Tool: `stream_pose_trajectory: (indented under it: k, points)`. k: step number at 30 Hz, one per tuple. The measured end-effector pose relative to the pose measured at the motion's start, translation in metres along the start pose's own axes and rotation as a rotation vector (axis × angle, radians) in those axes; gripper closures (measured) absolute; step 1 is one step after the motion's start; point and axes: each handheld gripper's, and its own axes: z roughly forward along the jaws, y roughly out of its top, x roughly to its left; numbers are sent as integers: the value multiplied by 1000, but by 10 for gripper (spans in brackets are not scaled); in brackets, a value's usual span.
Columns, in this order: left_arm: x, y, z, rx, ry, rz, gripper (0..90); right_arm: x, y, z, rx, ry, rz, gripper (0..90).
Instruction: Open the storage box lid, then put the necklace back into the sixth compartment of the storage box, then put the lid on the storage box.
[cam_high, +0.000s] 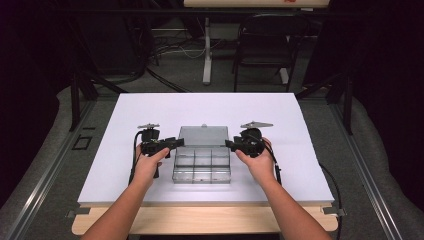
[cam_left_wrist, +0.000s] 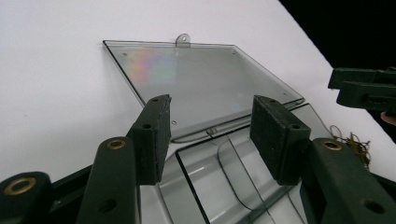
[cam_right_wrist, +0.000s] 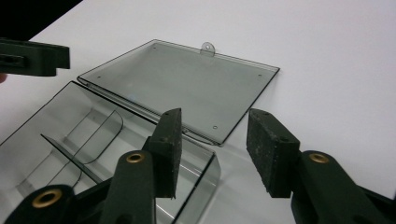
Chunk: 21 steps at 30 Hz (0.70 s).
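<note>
A clear plastic compartment box (cam_high: 202, 165) lies open on the white table (cam_high: 150, 110), its lid (cam_high: 202, 135) folded flat behind it. My left gripper (cam_high: 175, 143) hovers at the box's left rear corner and my right gripper (cam_high: 229, 144) at its right rear corner, jaws pointing inward. In the left gripper view the left gripper (cam_left_wrist: 210, 130) stands open above the hinge edge, the lid (cam_left_wrist: 196, 84) beyond it. In the right gripper view the right gripper (cam_right_wrist: 212, 135) is open over the box's corner (cam_right_wrist: 205, 172). Nothing is between either pair of pads.
The box's dividers (cam_right_wrist: 79, 149) form several empty compartments. A small brownish tangle (cam_left_wrist: 352, 142) lies on the table beside the box. A black chair (cam_high: 265, 45) and a white stand leg (cam_high: 207, 50) are on the floor beyond the table.
</note>
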Motion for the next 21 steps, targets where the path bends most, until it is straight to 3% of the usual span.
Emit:
stream_pose_trajectory:
  k: [4,8,16,21]
  points:
    - [-3,-5,-7,6,-5,22,491,-3,-4,-11,-9,10,-2,547]
    - [-5,-11,-12,-1,21,45,490,-3,-8,-22,-30,3,-12,529]
    - [-7,-21,-23,4,27,95,497,-4,-23,-39,-11,-25,-33,517]
    - [-9,-28,-33,-3,37,108,498,-8,-31,-48,-2,-12,-22,542]
